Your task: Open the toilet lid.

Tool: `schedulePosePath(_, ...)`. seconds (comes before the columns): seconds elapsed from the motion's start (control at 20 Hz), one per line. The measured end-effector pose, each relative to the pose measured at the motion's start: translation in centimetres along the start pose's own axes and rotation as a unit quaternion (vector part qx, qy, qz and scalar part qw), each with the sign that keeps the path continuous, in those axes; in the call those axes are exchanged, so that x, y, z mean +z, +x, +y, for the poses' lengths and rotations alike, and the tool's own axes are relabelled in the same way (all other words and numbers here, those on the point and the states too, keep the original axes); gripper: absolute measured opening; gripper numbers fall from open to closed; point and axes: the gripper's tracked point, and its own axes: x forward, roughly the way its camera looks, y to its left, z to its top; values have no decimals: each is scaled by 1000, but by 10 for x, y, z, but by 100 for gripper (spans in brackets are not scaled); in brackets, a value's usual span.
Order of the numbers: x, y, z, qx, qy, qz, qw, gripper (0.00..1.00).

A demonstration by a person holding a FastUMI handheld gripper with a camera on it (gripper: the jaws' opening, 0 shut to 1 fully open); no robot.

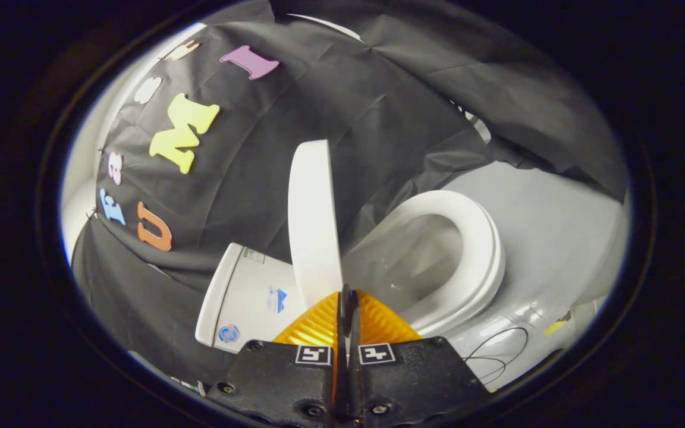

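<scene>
The hand-held gripper [347,297] has its fingers pressed together, pinching the lower edge of the lid [314,220], which stands nearly upright above the seat [473,249] and beside the tank [247,297]. If the pinch slips, the lid could probably fall back onto the seat.

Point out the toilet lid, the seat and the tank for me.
lid [314,220]: gripper view, on the middle of the raised lid's face.
seat [480,249]: gripper view, on the ring's far curve.
tank [253,294]: gripper view, on its side wall, beside the lid.
gripper [347,297]: gripper view, fingertips shut together.
</scene>
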Motion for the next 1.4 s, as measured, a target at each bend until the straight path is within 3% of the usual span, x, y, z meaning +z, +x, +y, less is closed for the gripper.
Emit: schedulePosePath(1.4,-45,4,123,-33,-162,-18,986,5)
